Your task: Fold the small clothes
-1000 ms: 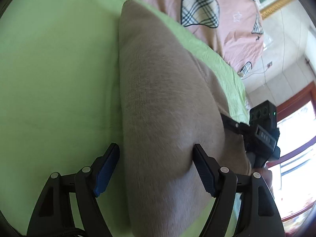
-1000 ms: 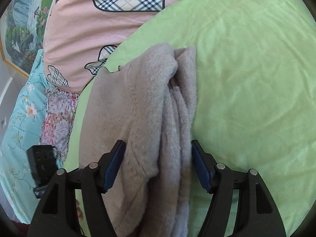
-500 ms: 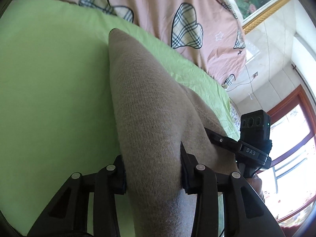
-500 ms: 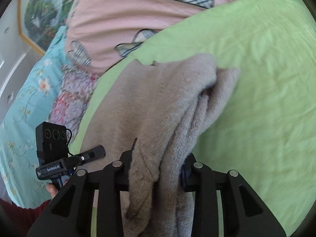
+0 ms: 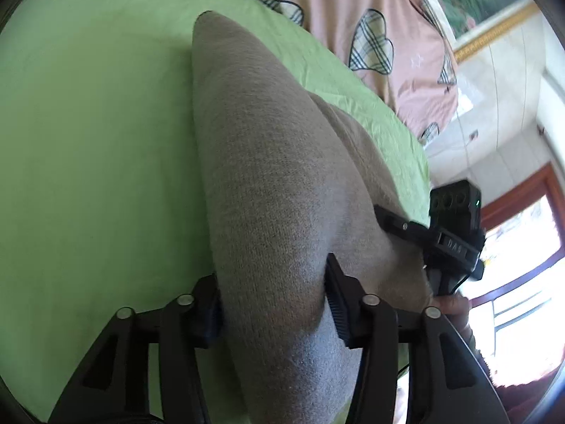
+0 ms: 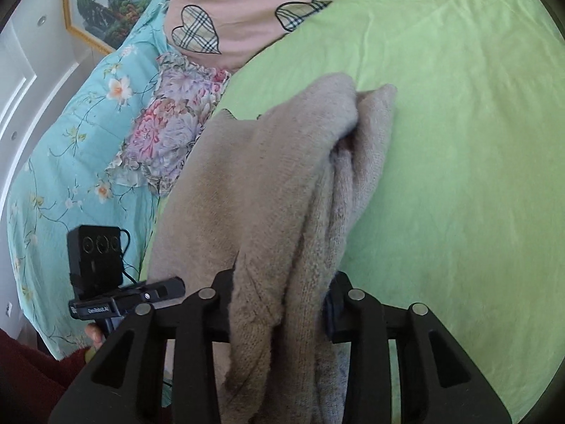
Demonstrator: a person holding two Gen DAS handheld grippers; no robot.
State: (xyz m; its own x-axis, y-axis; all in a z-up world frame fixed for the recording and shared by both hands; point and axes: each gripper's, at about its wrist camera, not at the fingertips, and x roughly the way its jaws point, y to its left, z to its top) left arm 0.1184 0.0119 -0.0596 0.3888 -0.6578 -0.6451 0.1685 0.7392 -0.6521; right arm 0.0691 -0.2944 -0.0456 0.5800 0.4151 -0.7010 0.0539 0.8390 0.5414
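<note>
Sweater (image 5: 268,183) ran lengthwise straight ahead of your fingers over the green bed (image 5: 91,134); your left gripper (image 5: 272,296) and right gripper (image 6: 282,300) each pinched a bunched fold of its near edge.

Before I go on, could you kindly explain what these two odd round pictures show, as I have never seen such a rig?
There is no robot here: a person carries a hand-held gripper in each hand, and each has a fisheye camera looking forward along its two black fingers. One picture is from the left hand-held gripper, the other from the right hand-held gripper. Both are clamped on the same beige knit garment, which trails onto a green sheet on a bed. Behind lie a pink quilt with plaid hearts and a turquoise floral quilt. Each view also catches the other gripper's camera block.
</note>
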